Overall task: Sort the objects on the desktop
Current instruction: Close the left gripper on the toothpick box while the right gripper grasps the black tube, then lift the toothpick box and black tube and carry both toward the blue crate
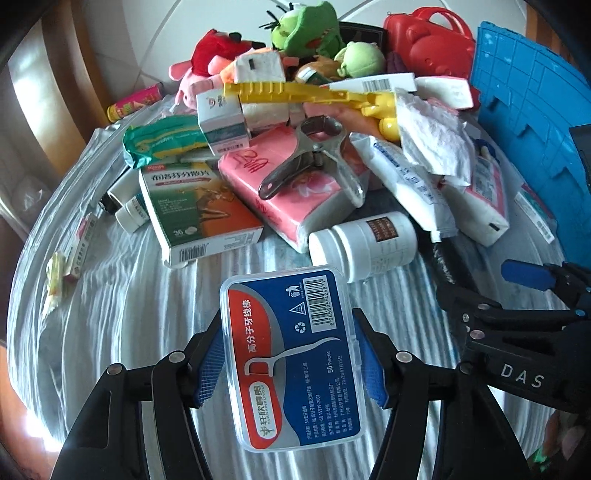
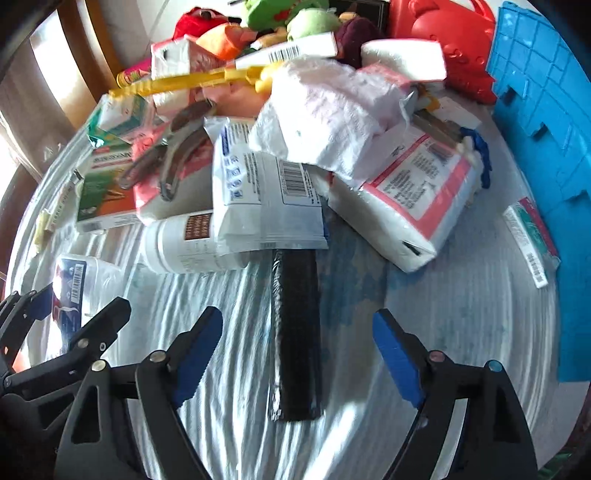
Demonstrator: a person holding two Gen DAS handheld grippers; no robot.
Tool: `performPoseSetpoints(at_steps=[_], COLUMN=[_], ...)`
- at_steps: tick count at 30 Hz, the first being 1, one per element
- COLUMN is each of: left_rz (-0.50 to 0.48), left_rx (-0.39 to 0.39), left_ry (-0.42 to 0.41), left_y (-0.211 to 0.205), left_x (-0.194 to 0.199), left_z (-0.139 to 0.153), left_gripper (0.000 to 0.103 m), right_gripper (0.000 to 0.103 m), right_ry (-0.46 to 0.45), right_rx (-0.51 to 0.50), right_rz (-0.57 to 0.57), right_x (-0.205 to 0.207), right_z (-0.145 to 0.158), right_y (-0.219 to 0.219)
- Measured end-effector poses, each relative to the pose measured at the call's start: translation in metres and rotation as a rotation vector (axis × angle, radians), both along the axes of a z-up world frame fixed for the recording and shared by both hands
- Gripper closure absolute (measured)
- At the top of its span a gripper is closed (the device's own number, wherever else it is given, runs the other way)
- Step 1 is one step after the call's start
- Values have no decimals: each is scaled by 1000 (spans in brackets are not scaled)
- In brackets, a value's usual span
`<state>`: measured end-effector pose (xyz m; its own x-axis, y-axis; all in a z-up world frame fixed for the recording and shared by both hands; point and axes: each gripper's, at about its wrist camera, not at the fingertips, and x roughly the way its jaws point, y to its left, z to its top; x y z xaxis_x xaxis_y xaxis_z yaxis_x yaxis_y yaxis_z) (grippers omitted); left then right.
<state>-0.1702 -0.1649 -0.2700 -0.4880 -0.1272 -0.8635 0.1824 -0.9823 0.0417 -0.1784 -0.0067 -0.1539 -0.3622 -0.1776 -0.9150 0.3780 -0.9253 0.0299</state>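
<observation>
A clear plastic floss-pick box (image 1: 291, 354) with a red and blue label hangs over the table, pinched along its long sides by my left gripper (image 1: 291, 363), which is shut on it. The same box (image 2: 70, 280) shows at the left edge of the right wrist view. My right gripper (image 2: 295, 332) stands wide open above a long black packet (image 2: 295, 288) lying on the cloth; its pads (image 2: 397, 354) do not touch it. The packet's far end is tucked under a white printed pouch (image 2: 266, 199). One blue pad of my right gripper (image 1: 528, 278) appears at the right of the left wrist view.
A heap fills the far half of the table: white bottle (image 1: 365, 243), green and orange medicine box (image 1: 199, 214), pink tissue pack (image 1: 295, 199), metal tool (image 1: 314, 158), yellow plastic piece (image 1: 295, 92), plush toys (image 1: 306, 29), red case (image 1: 428, 40). A blue crate (image 1: 532, 122) stands right.
</observation>
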Motion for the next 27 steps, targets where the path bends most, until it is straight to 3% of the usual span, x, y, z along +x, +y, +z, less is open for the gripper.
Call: performPoseSetpoints(at_steps=[1,2,3,4,10,21,27], left_rz=[6,12,17,18,-2,-73,-97], left_rx=[-1,-2,-3,-6,-6,-7,3], left_ry=[-10,-20,-30,-40,-11,171,192], left_y=[1,1,2,4,7,11,8], left_x=[-6,-12,-18,-22,-11,17,27], left_z=[-8,-16,-23,-27,-10,73,85], left_gripper=[41,41,41,41,41,41,41], right_gripper=[21,41,45,72,73,74,74], right_ry=[-15,-15,-13,-11,-24,165,169], right_rx=[13,30,47,48,14,-55,-64], right_rz=[9,15,21,25,40,-10,-22], right_x=[-5,-8,-10,-10,-2,15,18], right_z=[-9,-19,-28,-34,-59,-39,-40], right_y=[-2,-5,-8,-11,-16,-14,-16])
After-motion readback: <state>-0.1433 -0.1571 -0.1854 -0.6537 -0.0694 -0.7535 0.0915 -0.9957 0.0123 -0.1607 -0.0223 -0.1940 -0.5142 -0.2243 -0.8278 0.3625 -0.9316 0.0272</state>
